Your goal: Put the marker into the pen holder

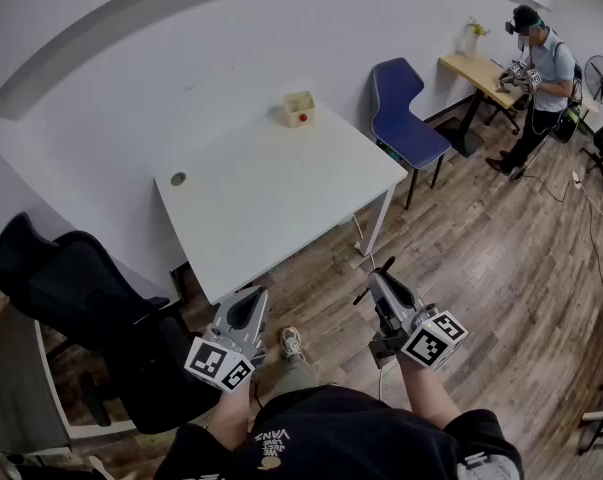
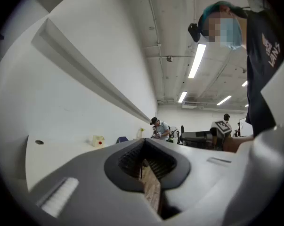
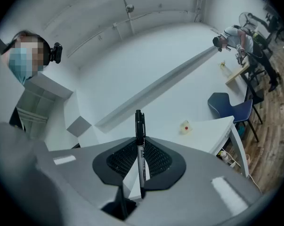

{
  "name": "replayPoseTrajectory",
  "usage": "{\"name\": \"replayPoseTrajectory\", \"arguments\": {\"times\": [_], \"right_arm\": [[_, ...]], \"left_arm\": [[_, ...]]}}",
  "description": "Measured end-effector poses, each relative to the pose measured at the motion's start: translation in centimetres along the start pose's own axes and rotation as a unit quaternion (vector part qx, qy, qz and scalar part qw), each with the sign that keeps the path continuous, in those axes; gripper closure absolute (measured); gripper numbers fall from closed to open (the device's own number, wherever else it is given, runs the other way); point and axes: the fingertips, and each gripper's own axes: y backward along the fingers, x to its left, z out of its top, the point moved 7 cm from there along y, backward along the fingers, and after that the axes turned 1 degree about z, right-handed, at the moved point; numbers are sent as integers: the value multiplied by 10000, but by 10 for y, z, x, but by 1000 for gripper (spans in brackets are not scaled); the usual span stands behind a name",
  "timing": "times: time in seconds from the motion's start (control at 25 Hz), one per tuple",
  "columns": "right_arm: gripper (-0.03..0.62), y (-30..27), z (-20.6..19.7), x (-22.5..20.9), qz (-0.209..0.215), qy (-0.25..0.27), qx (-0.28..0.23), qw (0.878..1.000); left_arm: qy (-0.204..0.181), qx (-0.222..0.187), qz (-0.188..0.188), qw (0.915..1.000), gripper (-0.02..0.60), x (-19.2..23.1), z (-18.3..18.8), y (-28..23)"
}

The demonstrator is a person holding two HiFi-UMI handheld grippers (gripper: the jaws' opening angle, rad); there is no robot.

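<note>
A black marker (image 3: pixel 140 147) stands upright between the jaws of my right gripper (image 3: pixel 140 149), which is shut on it. In the head view this gripper (image 1: pixel 375 281) hangs above the wooden floor, just off the white table's (image 1: pixel 271 198) near right corner, with the marker (image 1: pixel 372 276) across its tip. The pen holder (image 1: pixel 299 108), a small pale box with a red dot, stands at the table's far edge. It is also small in the distance in the right gripper view (image 3: pixel 184 126) and the left gripper view (image 2: pixel 98 140). My left gripper (image 1: pixel 251 298) is shut and holds nothing, near the table's front edge.
A blue chair (image 1: pixel 405 108) stands right of the table, and a black office chair (image 1: pixel 71 298) is close at my left. Another person (image 1: pixel 541 68) works at a wooden desk (image 1: pixel 476 68) at the far right. The table has a round cable hole (image 1: pixel 178 179).
</note>
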Motion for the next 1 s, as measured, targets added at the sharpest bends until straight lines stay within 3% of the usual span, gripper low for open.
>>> {"name": "replayPoseTrajectory", "arguments": {"times": [0.44, 1.0], "right_arm": [[543, -55, 14, -28, -6, -99, -141, 9999], [543, -168, 24, -68, -472, -122, -483, 9976]], "left_arm": [[323, -67, -29, 9995, 540, 48, -3, -44], [379, 92, -618, 9973, 540, 156, 5, -132]]}}
